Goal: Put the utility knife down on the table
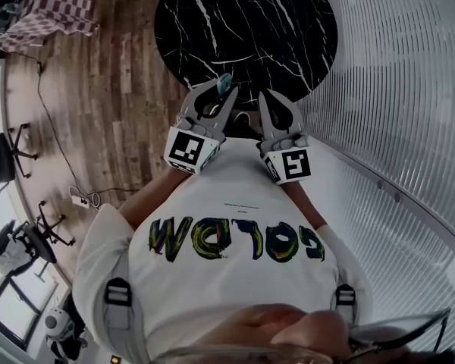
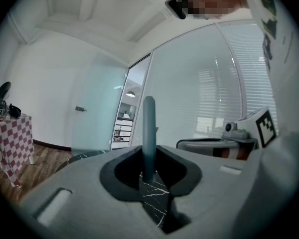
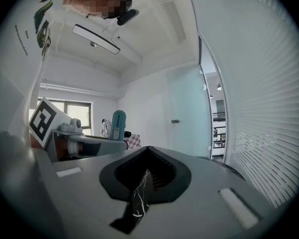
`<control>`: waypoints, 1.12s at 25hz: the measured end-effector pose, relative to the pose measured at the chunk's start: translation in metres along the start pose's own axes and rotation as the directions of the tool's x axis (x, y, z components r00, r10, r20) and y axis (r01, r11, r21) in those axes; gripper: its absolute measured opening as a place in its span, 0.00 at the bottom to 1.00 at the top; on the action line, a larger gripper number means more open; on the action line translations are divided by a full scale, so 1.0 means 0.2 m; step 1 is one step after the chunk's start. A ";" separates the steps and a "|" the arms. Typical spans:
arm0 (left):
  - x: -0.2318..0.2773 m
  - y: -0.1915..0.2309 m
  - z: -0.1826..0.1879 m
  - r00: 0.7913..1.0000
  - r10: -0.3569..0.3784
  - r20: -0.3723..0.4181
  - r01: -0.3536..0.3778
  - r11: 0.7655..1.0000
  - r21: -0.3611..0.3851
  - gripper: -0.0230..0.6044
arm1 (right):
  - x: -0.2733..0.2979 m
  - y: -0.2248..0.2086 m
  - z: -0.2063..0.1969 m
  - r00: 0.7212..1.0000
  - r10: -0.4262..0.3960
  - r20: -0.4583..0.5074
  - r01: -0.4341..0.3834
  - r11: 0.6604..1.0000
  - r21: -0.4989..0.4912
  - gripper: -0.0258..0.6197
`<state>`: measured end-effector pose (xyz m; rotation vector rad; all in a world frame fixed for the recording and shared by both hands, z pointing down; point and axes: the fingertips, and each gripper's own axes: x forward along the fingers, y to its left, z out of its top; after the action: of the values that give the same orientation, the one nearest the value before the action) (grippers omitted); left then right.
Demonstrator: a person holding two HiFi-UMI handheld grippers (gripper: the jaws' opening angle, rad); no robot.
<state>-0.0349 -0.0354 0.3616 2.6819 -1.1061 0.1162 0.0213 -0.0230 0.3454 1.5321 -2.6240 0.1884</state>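
Observation:
A teal utility knife (image 1: 225, 82) stands upright between the jaws of my left gripper (image 1: 214, 103), which is shut on its lower end. In the left gripper view the knife (image 2: 148, 131) rises out of the jaw recess of that gripper (image 2: 148, 176). Both grippers hover at the near edge of the round black marble table (image 1: 243, 21). My right gripper (image 1: 268, 105) is beside the left one, jaws together and nothing between them. The right gripper view shows its own jaws (image 3: 147, 176) closed to a thin slit, with the knife (image 3: 118, 125) off to the left.
A ribbed glass wall with blinds (image 1: 394, 89) runs along the right of the table. To the left are wooden floor (image 1: 114, 112), a chequered-cloth table (image 1: 53, 10), office chairs (image 1: 4, 154) and a cable with a power strip (image 1: 80, 200).

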 end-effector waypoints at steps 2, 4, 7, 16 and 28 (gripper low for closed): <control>0.02 -0.03 0.01 1.000 0.002 0.009 -0.002 1.000 0.003 0.15 | -0.02 -0.04 0.00 1.000 -0.002 -0.006 0.002 1.000 0.000 0.04; 0.04 -0.05 0.01 1.000 0.006 0.010 -0.006 1.000 0.004 0.15 | -0.04 -0.06 0.00 1.000 0.008 -0.012 -0.008 1.000 -0.005 0.04; 0.06 -0.09 0.01 1.000 0.014 0.005 -0.014 1.000 -0.001 0.15 | -0.06 -0.09 -0.01 1.000 0.017 -0.022 -0.017 1.000 -0.003 0.04; 0.13 -0.11 -0.02 0.999 0.034 -0.027 -0.034 0.999 0.022 0.15 | -0.06 -0.21 -0.06 1.000 0.018 -0.023 -0.017 1.000 0.023 0.04; 0.19 -0.02 -0.13 0.993 0.046 -0.111 -0.048 0.999 -0.013 0.15 | 0.02 -0.30 -0.18 0.996 -0.004 -0.090 0.009 0.998 0.059 0.04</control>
<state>-0.0042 -0.0523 0.3928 2.6015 -1.1314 0.2607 0.0718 -0.0495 0.3845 1.5124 -2.5653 0.3302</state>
